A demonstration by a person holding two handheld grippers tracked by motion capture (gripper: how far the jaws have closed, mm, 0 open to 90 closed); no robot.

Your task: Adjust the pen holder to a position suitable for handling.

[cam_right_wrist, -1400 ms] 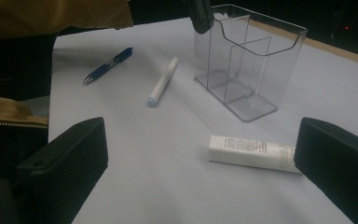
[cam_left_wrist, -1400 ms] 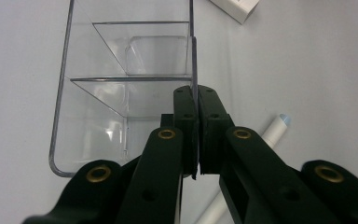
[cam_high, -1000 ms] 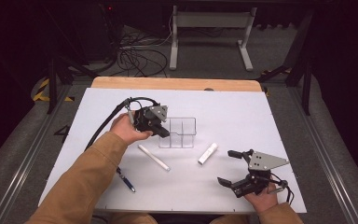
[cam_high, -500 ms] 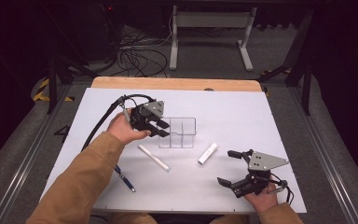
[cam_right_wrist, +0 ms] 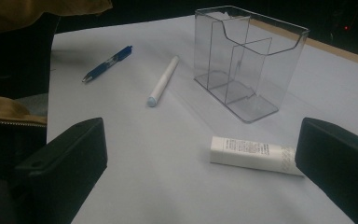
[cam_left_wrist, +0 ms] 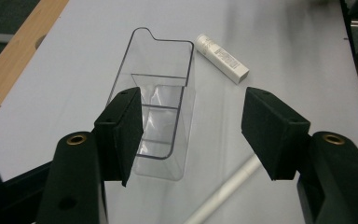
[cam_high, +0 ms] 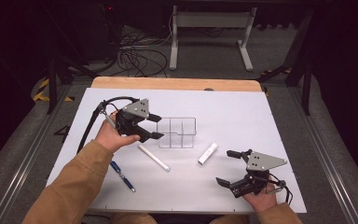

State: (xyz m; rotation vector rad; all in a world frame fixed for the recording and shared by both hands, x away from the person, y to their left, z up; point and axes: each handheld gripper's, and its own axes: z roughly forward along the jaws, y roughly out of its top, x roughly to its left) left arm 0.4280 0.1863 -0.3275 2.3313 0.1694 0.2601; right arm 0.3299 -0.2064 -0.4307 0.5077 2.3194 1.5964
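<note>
On the bench (cam_high: 242, 107), a pen (cam_high: 122, 176) lies leftmost. The left gripper (cam_high: 154, 126), jaws wide and empty, sits just beside the organizer (cam_high: 177, 132). A marker (cam_high: 154, 157) and tube (cam_high: 208, 153) lie near it. The right gripper (cam_high: 227, 168) gapes wide, tube just ahead.

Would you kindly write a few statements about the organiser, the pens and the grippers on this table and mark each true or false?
1. The clear organiser is empty. True.
2. The blue pen stands inside the organiser. False: it lies on the table.
3. The left hand-held gripper is open. True.
4. The right hand-held gripper holds the white tube. False: it is open and the tube lies on the table.
5. The white marker lies beside the organiser. True.
</note>
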